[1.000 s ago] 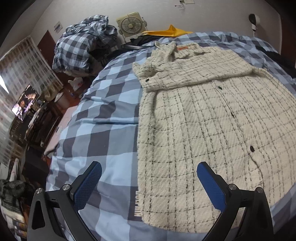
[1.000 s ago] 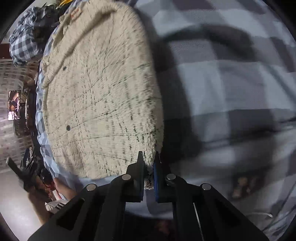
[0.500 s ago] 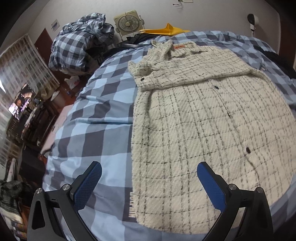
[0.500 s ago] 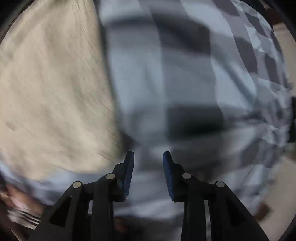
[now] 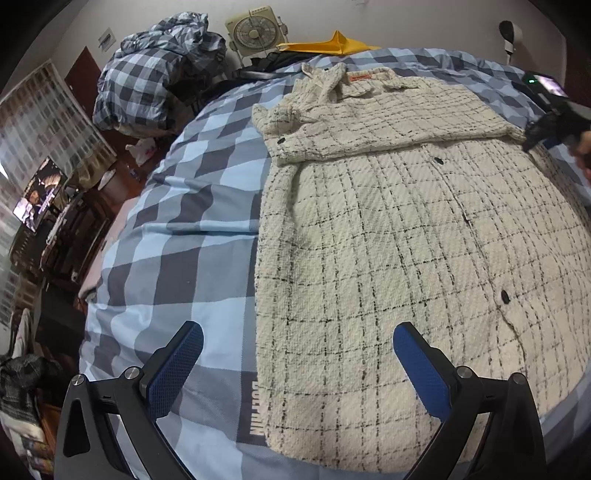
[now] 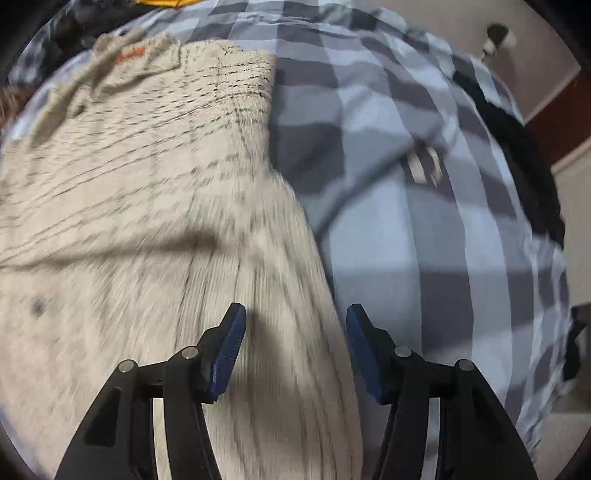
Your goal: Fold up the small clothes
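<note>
A cream checked knit cardigan (image 5: 388, 236) with black buttons lies flat on the bed, its sleeves folded across the chest near the collar. My left gripper (image 5: 295, 354) is open and empty above the cardigan's lower left hem. My right gripper (image 6: 293, 332) is open and empty over the cardigan's right edge (image 6: 207, 229); that view is blurred by motion. The right gripper also shows at the far right of the left wrist view (image 5: 550, 122).
The bed has a blue and grey checked cover (image 5: 177, 229). A heap of checked bedding (image 5: 155, 70), a fan (image 5: 255, 33) and a yellow item (image 5: 332, 42) lie at the head. A dark cloth (image 6: 517, 155) lies at the bed's right edge. Furniture and a screen (image 5: 37, 199) stand left.
My right gripper let go of the cardigan's lower right corner, opened, and swung up along its right edge. My left gripper stayed open and shifted slightly over the hem.
</note>
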Tool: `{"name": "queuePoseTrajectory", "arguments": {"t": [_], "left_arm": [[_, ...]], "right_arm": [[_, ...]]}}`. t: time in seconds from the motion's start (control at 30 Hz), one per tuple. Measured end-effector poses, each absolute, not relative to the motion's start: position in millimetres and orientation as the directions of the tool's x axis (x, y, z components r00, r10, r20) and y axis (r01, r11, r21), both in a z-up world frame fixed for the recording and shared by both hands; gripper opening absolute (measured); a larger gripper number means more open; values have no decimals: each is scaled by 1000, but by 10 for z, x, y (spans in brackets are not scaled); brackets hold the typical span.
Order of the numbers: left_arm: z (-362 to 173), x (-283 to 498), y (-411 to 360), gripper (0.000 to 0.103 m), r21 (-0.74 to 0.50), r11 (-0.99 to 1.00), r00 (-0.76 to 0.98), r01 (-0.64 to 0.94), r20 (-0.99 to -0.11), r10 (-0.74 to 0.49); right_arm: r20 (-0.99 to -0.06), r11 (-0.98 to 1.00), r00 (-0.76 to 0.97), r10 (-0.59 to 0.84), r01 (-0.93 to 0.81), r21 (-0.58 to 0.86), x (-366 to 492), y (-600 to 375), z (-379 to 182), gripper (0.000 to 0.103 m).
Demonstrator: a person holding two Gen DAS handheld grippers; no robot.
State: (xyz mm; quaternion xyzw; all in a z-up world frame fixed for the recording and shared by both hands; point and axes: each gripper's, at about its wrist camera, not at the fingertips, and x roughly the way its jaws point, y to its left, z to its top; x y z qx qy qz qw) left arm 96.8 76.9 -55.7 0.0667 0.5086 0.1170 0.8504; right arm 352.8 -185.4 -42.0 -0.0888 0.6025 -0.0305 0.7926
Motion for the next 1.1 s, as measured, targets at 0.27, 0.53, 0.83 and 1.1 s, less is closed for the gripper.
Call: {"name": "queuePoseTrajectory", "arguments": {"t": [0.27,0.53,0.83,1.1], "left_arm": [[-599,1014,687,103,167,981,436,-100,-879,194],[-523,942,613,103,264,962,476,-74,-838,267],[-502,975,657,103,205,974,469,-95,-854,226],[-501,984,690,103,197,975,465,-104,-857,223]], "right_arm": [[-911,940,411,19,303,156,3482,-3084,-387,58],[-940,906,320,121,352,236,3377,-3341,-671,86],[-842,891,533,-84,419,176,3060,-3242,329,86],[-868,951,495,-44,286,115,3376,-2203,40,86]]}}
